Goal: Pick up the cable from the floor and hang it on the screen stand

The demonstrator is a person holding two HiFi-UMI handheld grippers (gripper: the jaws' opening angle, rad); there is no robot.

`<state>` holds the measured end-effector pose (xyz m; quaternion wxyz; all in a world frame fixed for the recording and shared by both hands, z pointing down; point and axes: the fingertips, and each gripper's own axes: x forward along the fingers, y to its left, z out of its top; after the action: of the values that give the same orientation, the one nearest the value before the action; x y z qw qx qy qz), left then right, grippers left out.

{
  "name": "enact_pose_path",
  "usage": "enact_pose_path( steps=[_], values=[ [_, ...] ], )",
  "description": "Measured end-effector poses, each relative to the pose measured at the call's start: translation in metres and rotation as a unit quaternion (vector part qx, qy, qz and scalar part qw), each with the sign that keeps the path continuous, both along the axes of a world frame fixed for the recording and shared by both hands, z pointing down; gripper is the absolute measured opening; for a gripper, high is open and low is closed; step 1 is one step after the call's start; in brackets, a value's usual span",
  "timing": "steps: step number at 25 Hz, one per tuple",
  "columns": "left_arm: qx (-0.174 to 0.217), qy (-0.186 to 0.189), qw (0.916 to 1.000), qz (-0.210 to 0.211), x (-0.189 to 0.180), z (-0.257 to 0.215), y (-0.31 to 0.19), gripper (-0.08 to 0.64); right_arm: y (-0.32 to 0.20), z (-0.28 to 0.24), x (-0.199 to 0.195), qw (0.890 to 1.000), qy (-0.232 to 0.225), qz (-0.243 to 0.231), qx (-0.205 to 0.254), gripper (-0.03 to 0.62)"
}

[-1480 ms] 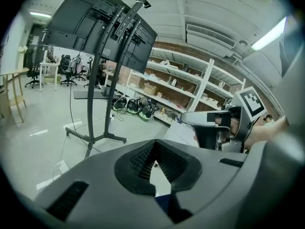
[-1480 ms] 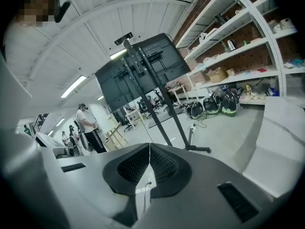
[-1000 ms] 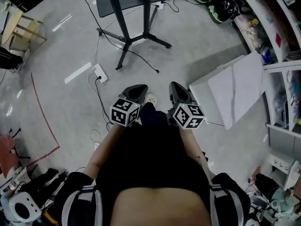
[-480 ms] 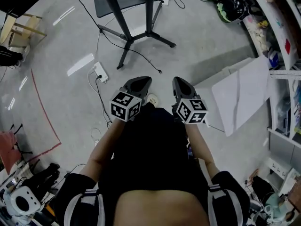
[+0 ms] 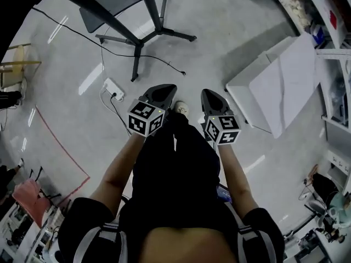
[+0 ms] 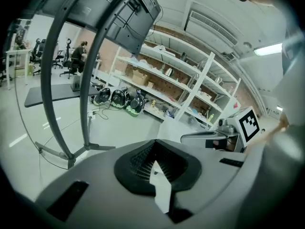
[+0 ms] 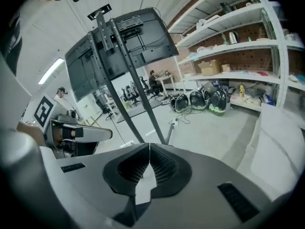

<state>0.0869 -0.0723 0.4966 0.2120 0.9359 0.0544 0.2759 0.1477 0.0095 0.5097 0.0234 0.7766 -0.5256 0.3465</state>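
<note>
Well, the black cable (image 5: 178, 70) on the floor looks light and floppy; grab it near its loose end. The left gripper (image 6: 153, 143) and right gripper (image 7: 149, 146) jaws are clenched, empty.

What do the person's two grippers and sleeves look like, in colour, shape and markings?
Both the left gripper and the right gripper have smooth grey shells with black ribbed pads inside. Each carries a white cube with black square markers at its rear. The person wears short black sleeves with pale stripes; the forearms are bare.
</note>
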Motion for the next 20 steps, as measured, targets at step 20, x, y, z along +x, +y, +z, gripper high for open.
enact_pose_path(
  steps=[20],
  values=[
    [0.032, -0.037, 0.9946, 0.092, 0.074, 0.17, -0.038, 0.006, -0.037, 0.171, 0.049, 0.998, -0.001, 0.019, -0.066, 0.023]
  ],
)
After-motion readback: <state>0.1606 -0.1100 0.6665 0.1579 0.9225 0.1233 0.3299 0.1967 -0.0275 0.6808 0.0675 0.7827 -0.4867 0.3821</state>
